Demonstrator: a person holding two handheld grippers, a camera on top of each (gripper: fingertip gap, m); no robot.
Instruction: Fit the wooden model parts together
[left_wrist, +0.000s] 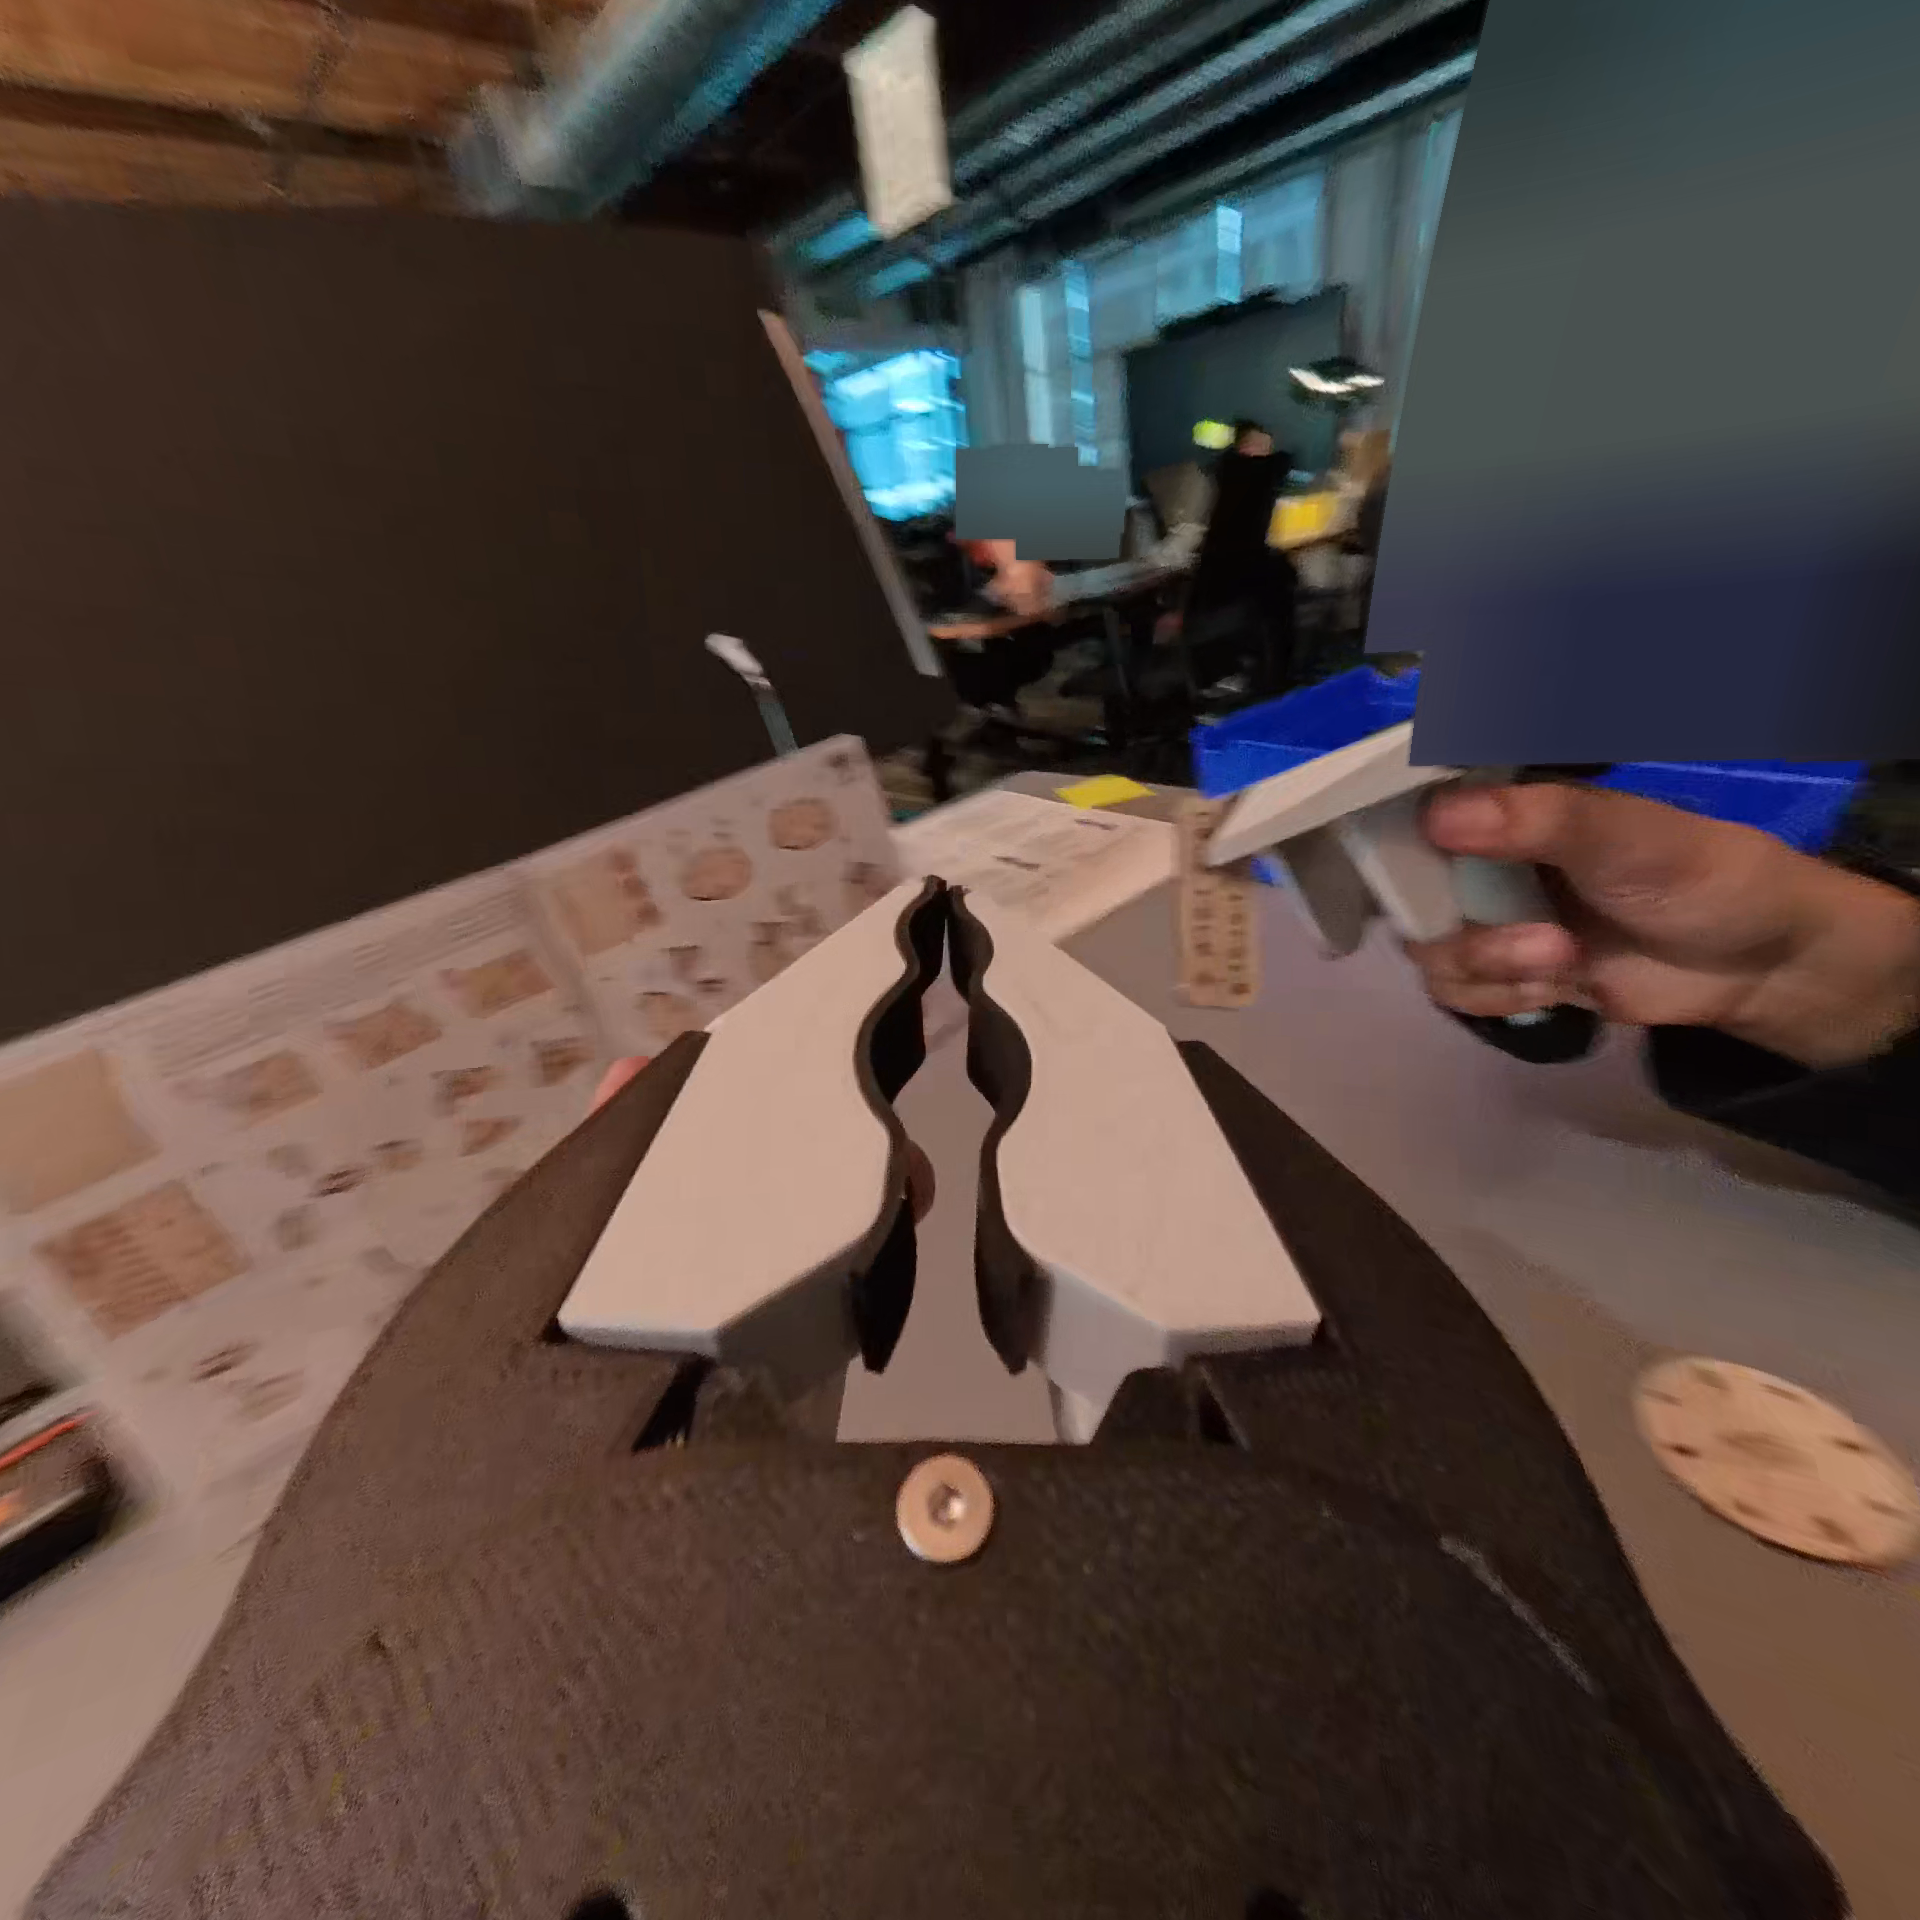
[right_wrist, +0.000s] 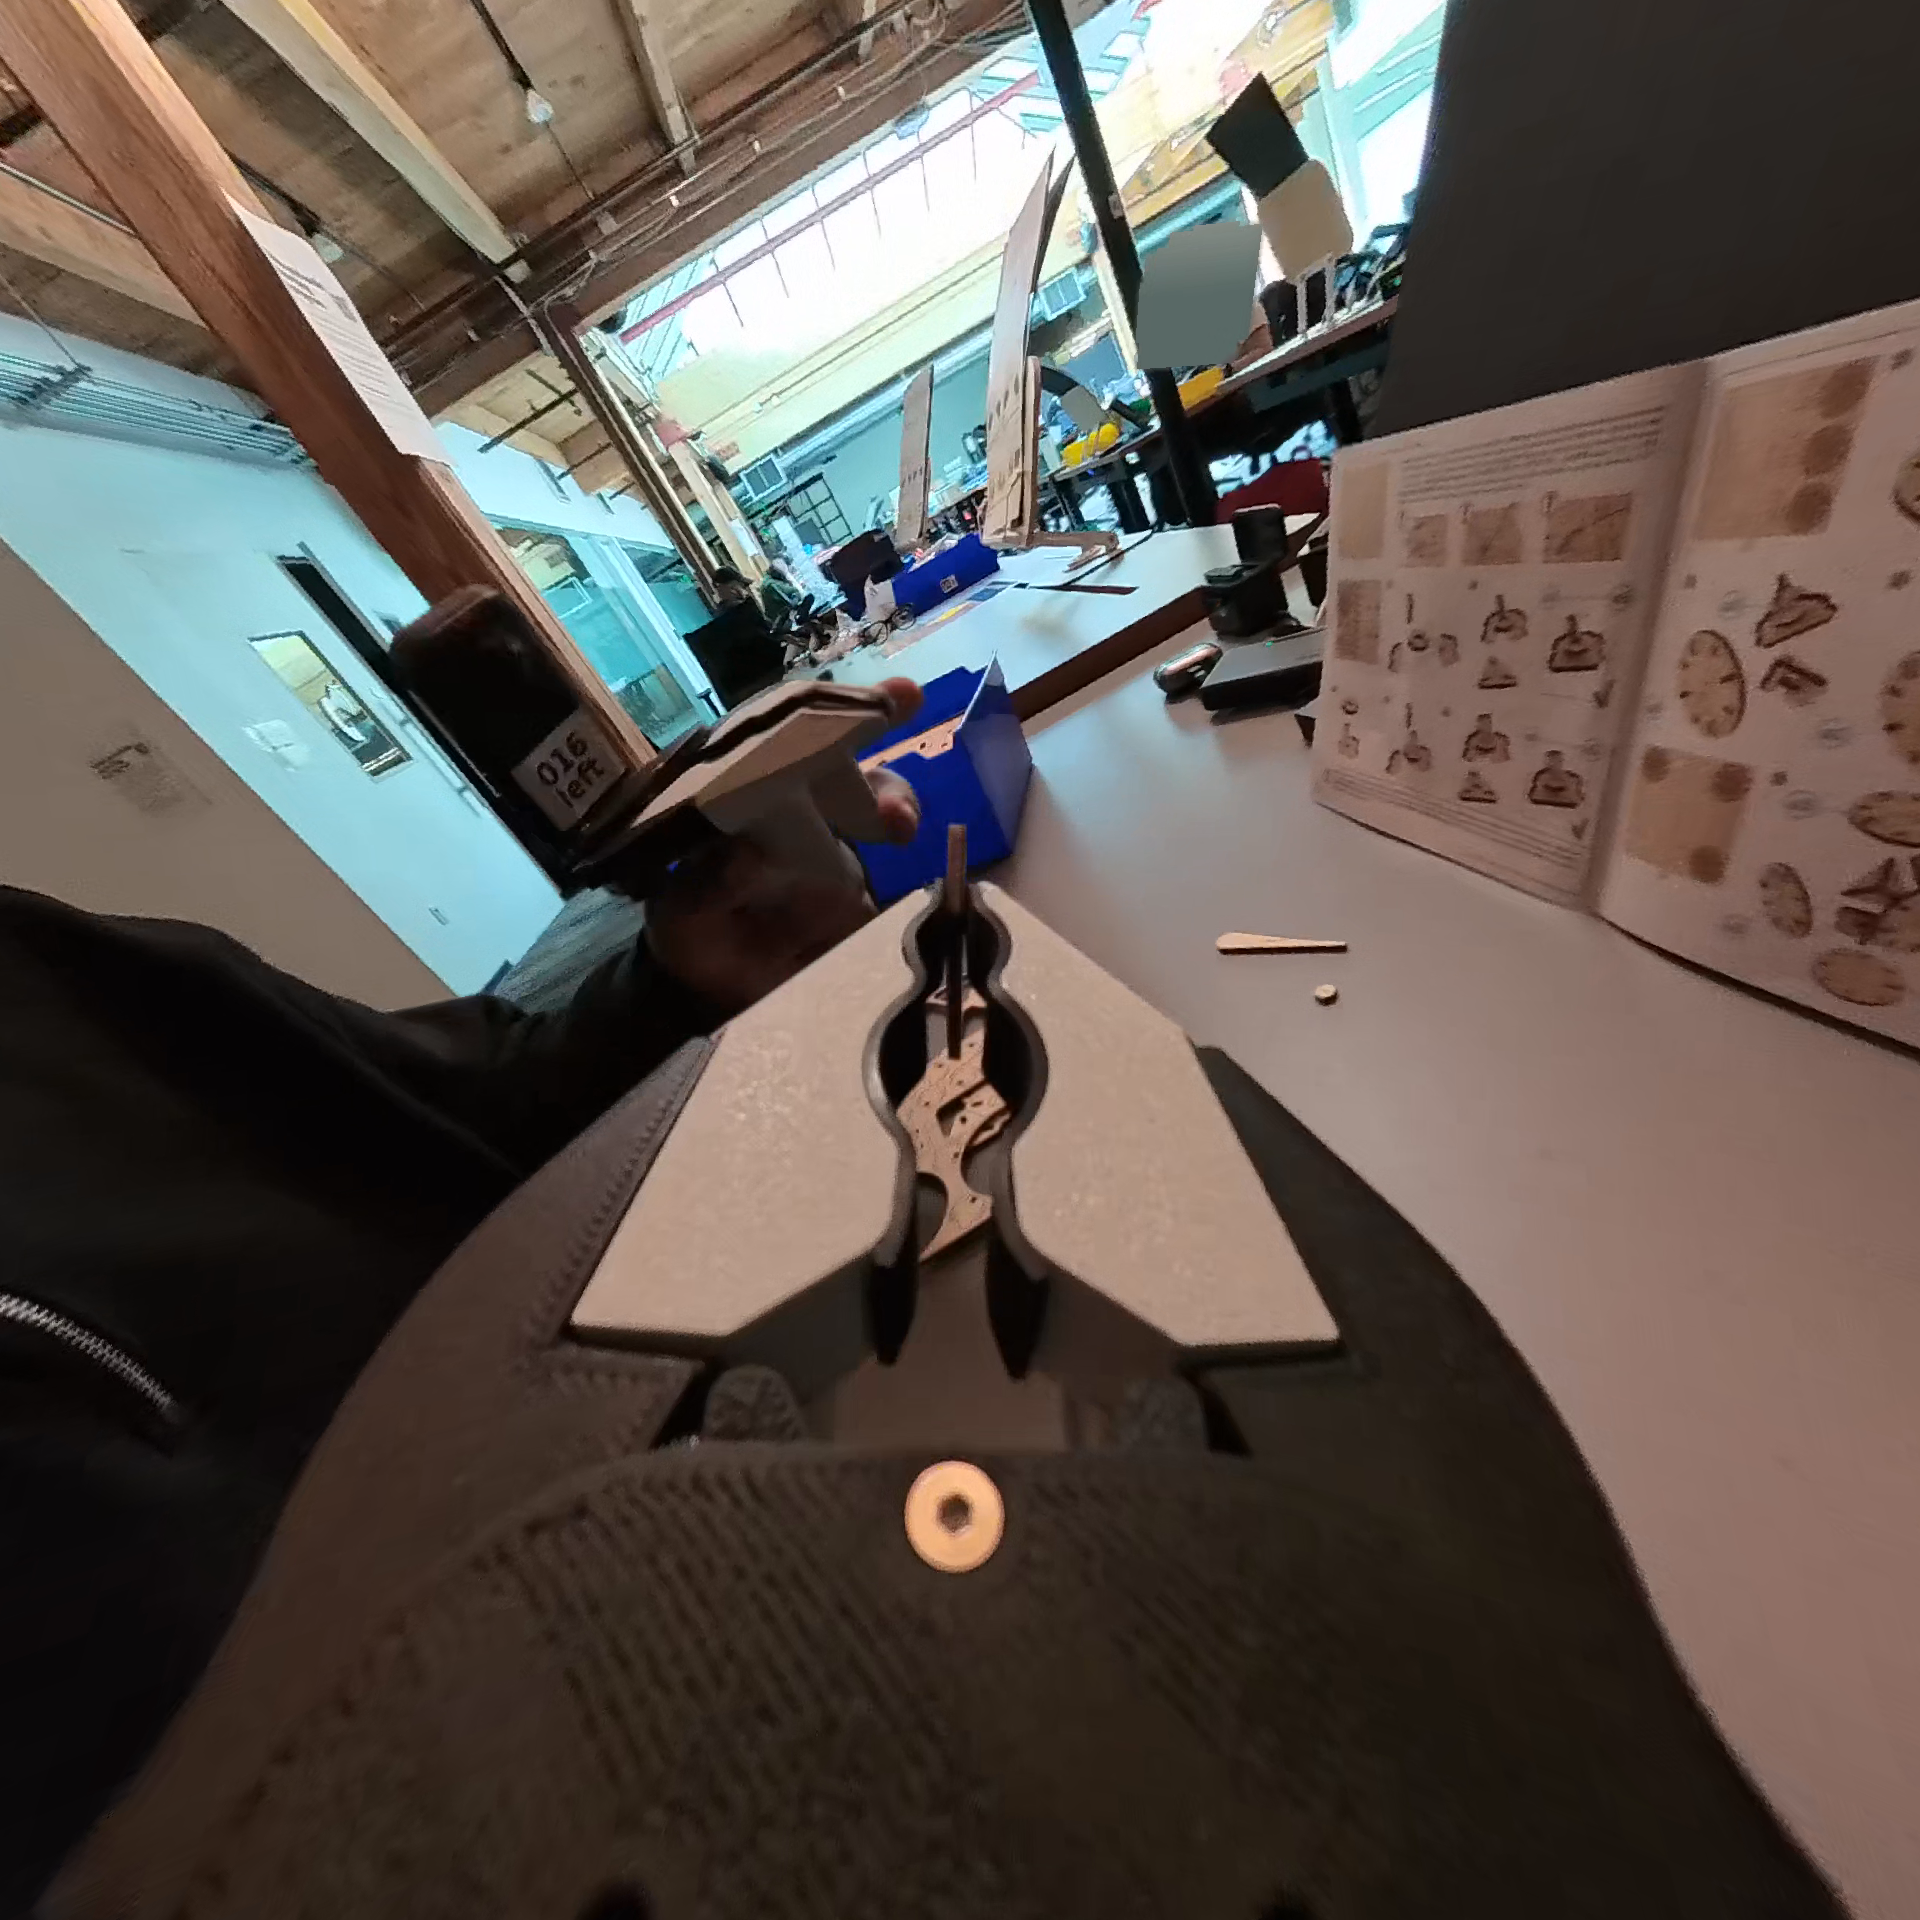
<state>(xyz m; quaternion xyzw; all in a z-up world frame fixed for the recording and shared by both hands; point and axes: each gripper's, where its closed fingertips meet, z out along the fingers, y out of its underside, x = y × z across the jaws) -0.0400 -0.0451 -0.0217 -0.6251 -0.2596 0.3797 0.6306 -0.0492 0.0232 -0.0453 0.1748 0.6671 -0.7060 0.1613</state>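
Note:
In the right wrist view my right gripper (right_wrist: 954, 920) is shut on a thin flat wooden part (right_wrist: 954, 868) seen edge-on. The part sticks out past the tips and shows again below them (right_wrist: 951, 1132). In the left wrist view that gripper (left_wrist: 1214, 847) holds it as a perforated wooden strip (left_wrist: 1218, 935) hanging down above the table. My left gripper (left_wrist: 943, 899) is shut, its tips touching, and I see nothing between them. It also shows in the right wrist view (right_wrist: 878, 704), raised to the left of the strip. A round wooden disc (left_wrist: 1766, 1455) lies on the grey table (left_wrist: 1455, 1195).
An open instruction booklet (left_wrist: 364, 1039) stands at the table's far side and also shows in the right wrist view (right_wrist: 1558, 675). A blue bin (right_wrist: 956, 769) holds a wooden sheet. A small wooden wedge (right_wrist: 1278, 943) and a tiny round piece (right_wrist: 1323, 994) lie on the table. Dark devices (right_wrist: 1247, 665) sit beyond. The gap from one gripper's tips to the other's is roughly 8 centimeters.

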